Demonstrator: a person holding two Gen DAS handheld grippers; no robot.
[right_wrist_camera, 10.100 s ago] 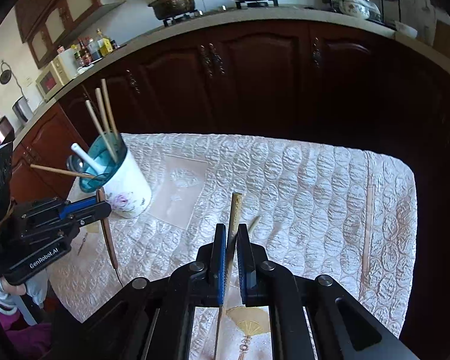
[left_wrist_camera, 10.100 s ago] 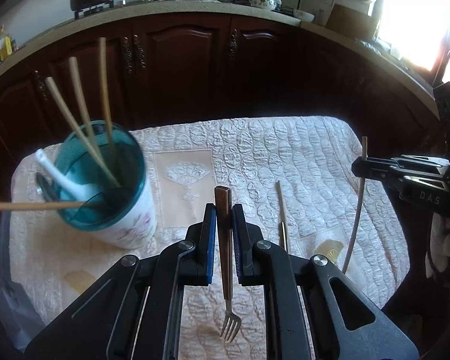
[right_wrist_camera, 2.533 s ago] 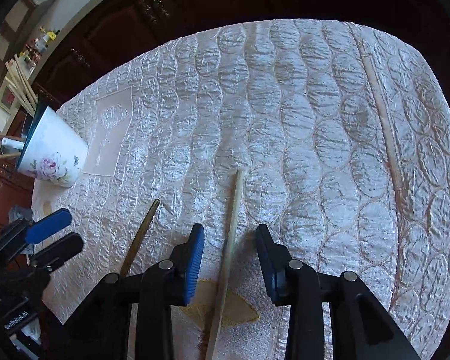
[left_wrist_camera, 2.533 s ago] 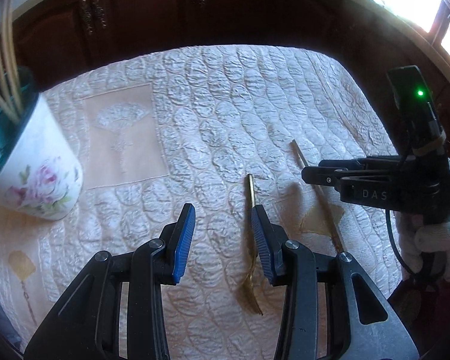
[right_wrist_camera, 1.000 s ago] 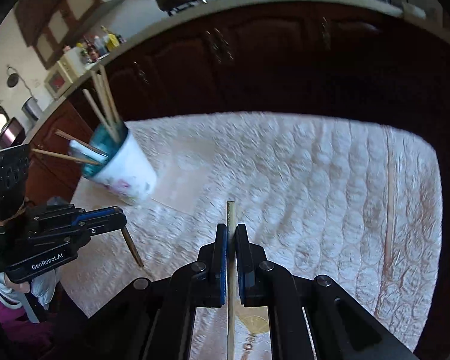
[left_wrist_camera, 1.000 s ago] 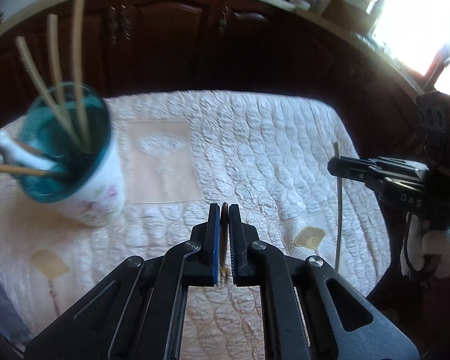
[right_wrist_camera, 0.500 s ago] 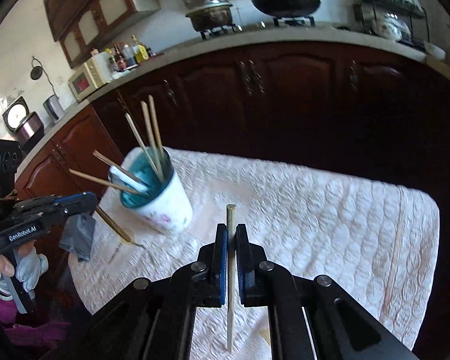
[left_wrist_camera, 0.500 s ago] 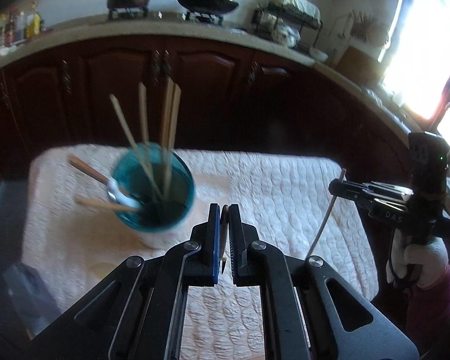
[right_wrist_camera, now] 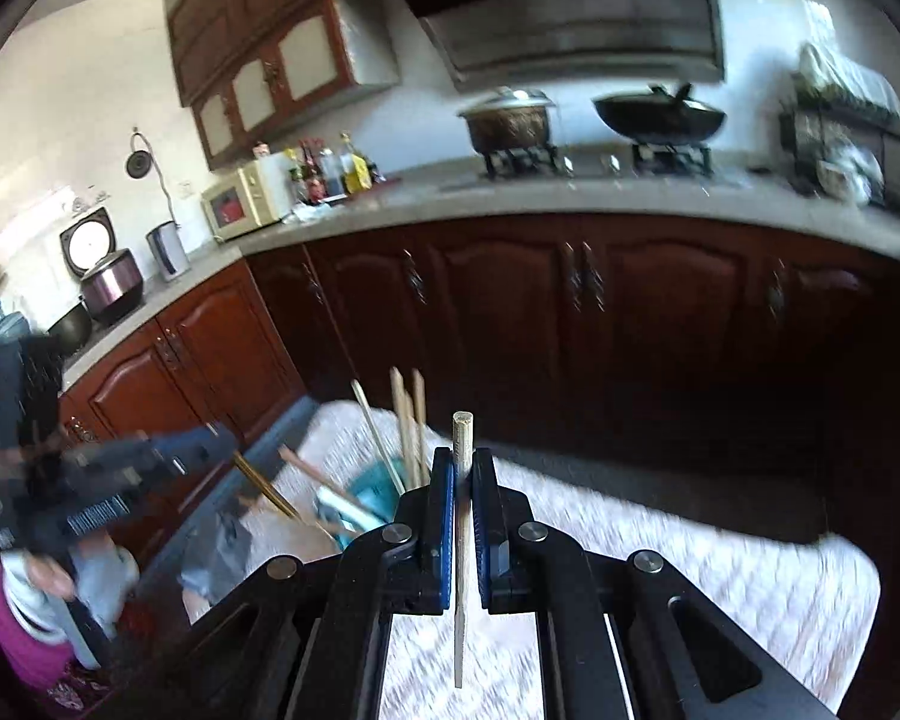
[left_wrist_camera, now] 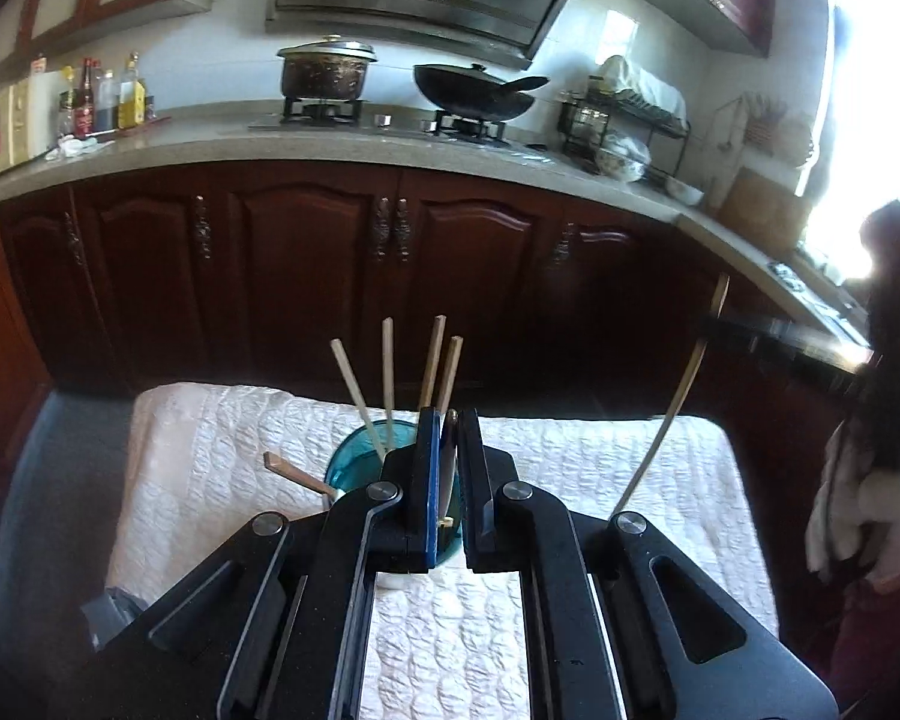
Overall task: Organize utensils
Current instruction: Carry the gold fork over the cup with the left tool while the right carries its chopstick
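We clamp a light, stiff chopstick (right_wrist_camera: 462, 516) mid-shaft in the right gripper (right_wrist_camera: 463, 480) and a slim, slippery utensil (left_wrist_camera: 448, 468) in the left gripper (left_wrist_camera: 448, 456), both above the cup (left_wrist_camera: 354, 468)

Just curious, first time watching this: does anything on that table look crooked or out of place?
Mildly: in the teal-rimmed cup, a brown-handled utensil leans out sideways over the rim, while the chopsticks stand nearly upright. Nothing looks spilled or broken.

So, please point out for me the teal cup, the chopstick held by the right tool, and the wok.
teal cup (left_wrist_camera: 354, 463): left wrist view, on its rim.
chopstick (right_wrist_camera: 462, 438): right wrist view, on its upper end.
wok (left_wrist_camera: 473, 101): left wrist view, on its bowl.
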